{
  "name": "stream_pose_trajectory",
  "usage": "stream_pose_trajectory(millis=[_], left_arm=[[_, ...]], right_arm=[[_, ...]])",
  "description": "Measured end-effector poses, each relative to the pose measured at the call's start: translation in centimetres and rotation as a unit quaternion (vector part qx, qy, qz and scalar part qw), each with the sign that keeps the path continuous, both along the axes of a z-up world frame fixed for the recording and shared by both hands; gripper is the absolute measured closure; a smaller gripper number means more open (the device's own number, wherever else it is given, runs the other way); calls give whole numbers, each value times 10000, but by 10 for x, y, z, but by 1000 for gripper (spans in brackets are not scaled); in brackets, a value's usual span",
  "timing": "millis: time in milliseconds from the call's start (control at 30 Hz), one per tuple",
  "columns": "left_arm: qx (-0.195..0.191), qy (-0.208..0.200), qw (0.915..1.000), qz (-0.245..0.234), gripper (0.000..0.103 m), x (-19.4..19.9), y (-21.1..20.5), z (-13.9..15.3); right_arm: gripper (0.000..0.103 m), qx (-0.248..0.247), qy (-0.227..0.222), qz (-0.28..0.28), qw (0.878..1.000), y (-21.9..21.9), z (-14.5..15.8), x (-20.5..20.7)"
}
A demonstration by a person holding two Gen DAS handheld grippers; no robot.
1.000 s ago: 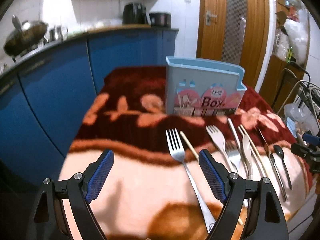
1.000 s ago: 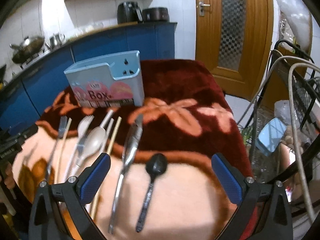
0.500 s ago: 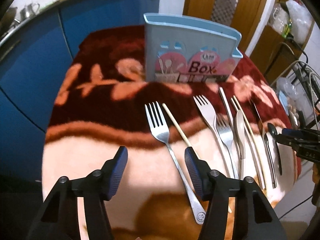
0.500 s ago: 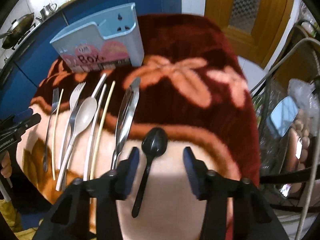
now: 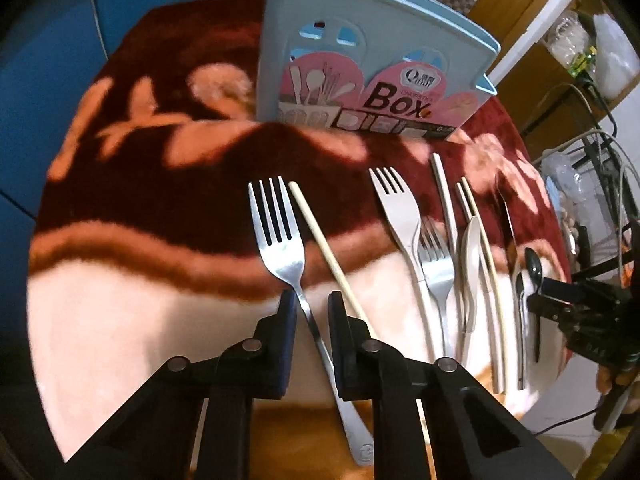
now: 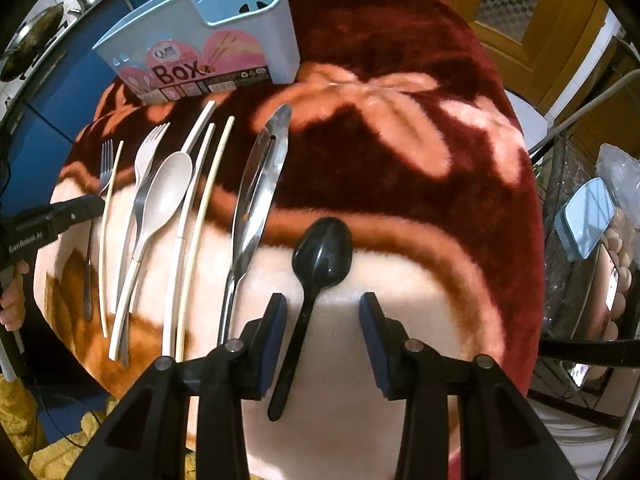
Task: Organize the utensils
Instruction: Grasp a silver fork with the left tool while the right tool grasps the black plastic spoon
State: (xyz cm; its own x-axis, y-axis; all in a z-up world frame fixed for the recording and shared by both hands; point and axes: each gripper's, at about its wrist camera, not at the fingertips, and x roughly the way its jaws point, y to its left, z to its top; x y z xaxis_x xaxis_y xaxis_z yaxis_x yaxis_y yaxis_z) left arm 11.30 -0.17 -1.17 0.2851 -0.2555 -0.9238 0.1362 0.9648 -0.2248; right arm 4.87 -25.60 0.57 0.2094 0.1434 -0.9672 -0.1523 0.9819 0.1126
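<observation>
Left wrist cam: low over blanket [image 5: 120,320], close, facing box [image 5: 372,72], over steel fork [image 5: 280,240]. Right wrist cam: same heading, close, over black spoon [image 6: 320,256]. Shared by both views: box [image 6: 208,48], utensil row, blanket [image 6: 400,160].

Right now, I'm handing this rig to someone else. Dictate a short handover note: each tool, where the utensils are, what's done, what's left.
Left tool: nearly closed around the neck of the steel fork, which lies on the blanket; not lifted.
Right tool: open, straddling the handle of the black spoon; no grip yet.
Utensils: all lie in a row on the blanket in front of the blue utensil box, including the beige spoon, chopsticks and steel tongs.
Done: nothing is seen in the box.
Left: grip, lift and load the fork and spoon, then the rest.
</observation>
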Motion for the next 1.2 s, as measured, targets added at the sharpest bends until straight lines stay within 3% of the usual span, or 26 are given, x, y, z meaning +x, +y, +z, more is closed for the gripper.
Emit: stream_pose_trajectory(millis=[167,333,467,667,867,1033,1200], left_arm=[[196,59,9997,-101,88,3,-6,-2],[166,-91,9998,-66,93,1,-3,-3],[-130,-204,9997,32,95,-2,6,-3],[-402,-537,9977,38,96,-16,14,2],[-357,-1093,9934,1,100,-33,14,19],[-550,-1350,9893,89,100,-38,17,30],[-629,-1676,9837,174,100,-40,20,45]], right_arm=[[62,-111,131,43,9998,9,-3,11],[78,-130,66,-31,9999,9,-4,15],[94,11,-27,-202,9998,-2,-4,16],[95,233,-275,-298,9989,-11,0,11],[95,548,-692,-343,9955,-9,12,0],[95,706,-1017,-310,9918,-2,24,-8],[95,904,-1596,-196,9828,9,51,-7]])
